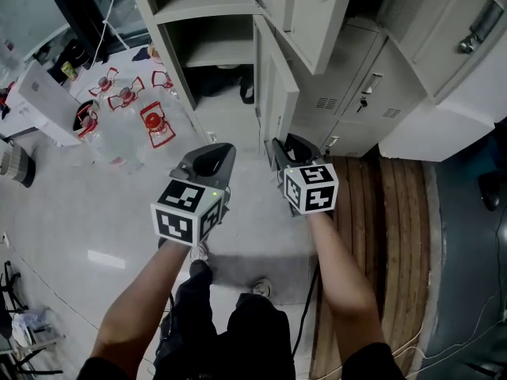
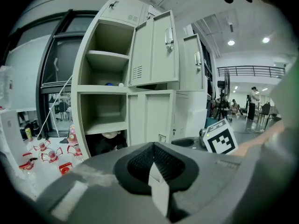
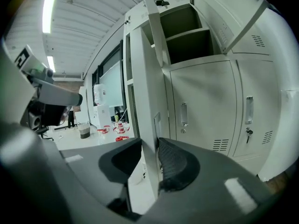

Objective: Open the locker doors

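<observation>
Right tool (image 3: 152, 158) apparently clamps door edge (image 3: 145, 101), unseen in head view.

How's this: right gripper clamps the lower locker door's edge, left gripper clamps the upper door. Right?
Left is wrong: the left gripper view shows the left gripper shut on nothing, short of the lockers. The right gripper clamps the edge of the lower locker door.

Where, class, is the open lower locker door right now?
Head view, centre: the lower locker door stands ajar below the open upper door, its free edge clamped in the right gripper.
</observation>
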Available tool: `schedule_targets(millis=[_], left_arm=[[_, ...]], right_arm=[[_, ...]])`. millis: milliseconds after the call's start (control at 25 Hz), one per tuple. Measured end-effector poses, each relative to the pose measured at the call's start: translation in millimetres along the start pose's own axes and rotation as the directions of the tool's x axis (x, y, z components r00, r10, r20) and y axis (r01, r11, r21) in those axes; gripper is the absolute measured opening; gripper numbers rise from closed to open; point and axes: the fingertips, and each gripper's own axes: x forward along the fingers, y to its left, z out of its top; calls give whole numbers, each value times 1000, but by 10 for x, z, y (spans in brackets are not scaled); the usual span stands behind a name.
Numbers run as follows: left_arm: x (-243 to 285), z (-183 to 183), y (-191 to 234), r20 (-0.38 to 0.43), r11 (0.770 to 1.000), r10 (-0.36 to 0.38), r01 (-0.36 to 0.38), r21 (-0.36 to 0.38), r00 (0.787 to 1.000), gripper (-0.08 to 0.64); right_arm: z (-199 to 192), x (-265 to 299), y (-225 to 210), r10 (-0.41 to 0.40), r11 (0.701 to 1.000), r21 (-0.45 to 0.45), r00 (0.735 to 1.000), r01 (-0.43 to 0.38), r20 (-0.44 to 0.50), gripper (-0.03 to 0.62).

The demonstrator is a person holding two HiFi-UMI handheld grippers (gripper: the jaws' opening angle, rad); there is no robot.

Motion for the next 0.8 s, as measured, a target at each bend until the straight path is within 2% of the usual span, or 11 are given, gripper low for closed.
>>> schedule_targets(millis=[320, 800], left_arm=[[-138, 154, -86, 12, 1000, 14, -14, 7, 1000, 2], [-636, 587, -194, 43, 998, 52, -52, 18, 998, 2]], right_arm=[[167, -245, 76, -12, 1000, -11, 1000, 12, -10, 110], [779, -939, 500, -21, 1000, -12, 999, 21, -38, 93]])
